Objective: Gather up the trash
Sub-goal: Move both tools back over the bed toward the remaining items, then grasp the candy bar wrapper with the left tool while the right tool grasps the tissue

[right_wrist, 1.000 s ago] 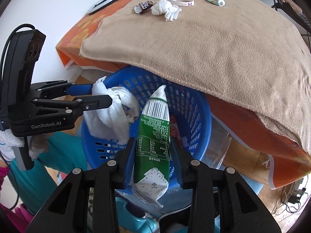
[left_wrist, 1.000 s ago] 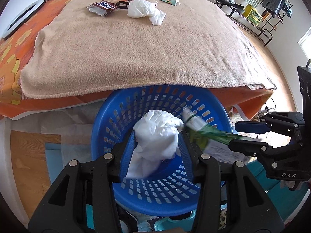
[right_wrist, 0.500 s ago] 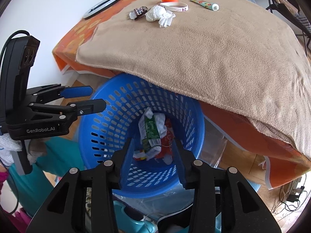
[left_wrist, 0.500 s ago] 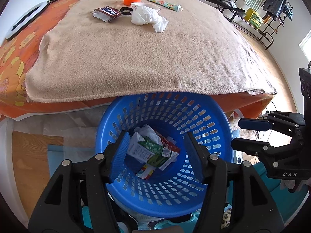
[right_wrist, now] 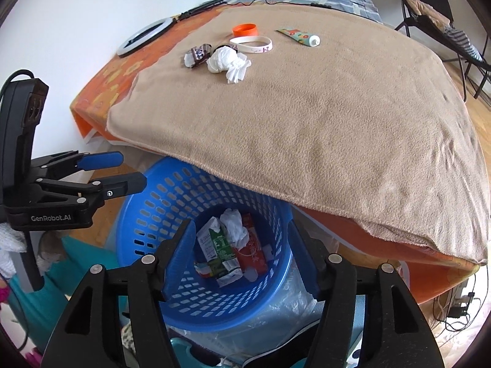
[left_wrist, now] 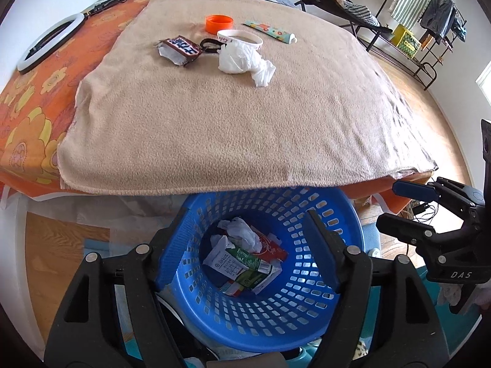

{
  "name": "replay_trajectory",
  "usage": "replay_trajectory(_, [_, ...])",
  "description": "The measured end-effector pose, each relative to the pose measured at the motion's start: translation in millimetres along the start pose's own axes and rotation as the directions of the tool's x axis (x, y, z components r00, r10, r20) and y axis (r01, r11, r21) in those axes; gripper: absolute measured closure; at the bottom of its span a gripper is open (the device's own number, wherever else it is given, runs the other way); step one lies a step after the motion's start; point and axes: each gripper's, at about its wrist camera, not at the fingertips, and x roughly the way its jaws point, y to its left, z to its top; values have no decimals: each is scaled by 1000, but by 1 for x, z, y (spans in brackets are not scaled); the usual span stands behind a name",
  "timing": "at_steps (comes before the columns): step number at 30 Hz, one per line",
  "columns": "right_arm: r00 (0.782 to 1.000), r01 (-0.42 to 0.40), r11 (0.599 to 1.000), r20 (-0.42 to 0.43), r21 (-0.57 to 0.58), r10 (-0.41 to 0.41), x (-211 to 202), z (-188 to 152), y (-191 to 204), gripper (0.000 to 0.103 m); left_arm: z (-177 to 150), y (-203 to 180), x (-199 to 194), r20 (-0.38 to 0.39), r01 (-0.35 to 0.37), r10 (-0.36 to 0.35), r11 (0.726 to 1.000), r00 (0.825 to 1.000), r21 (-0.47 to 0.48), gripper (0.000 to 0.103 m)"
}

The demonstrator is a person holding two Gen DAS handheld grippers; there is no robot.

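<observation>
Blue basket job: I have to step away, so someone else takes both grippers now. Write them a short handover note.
Left gripper: open, empty, jaws just opened, over the blue basket.
Right gripper: open, empty, jaws just opened, over the same basket.
Done: green carton, white tissue and a red wrapper lie in the basket.
Left on the beige blanket: crumpled tissue, candy wrapper, orange cap, white ring, tube.
</observation>
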Motion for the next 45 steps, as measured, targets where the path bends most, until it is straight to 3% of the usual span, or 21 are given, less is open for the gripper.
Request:
replay_trajectory(12, [996, 54, 998, 65, -9, -54, -14, 36, 4, 37, 68, 21, -21, 90, -66, 64, 998, 994, 12, 27])
replay_trajectory(15, [992, 84, 996, 93, -28, -81, -18, 51, 7, 31, 85, 27, -25, 115, -86, 84, 996, 990, 7, 28])
replay_trajectory(25, [982, 102, 991, 165, -84, -87, -9, 93, 15, 28, 123, 35, -27, 181, -119, 120, 993, 976, -16, 28])
replay_trajectory(30, [979, 82, 988, 194, -128, -56, 9, 106, 15, 28, 133, 39, -18, 180, -121, 125, 992, 976, -32, 28])
replay_trajectory(45, [988, 22, 993, 155, -119, -4, 51, 142, 16, 28, 162, 50, 9, 157, -145, 151, 988, 976, -51, 28])
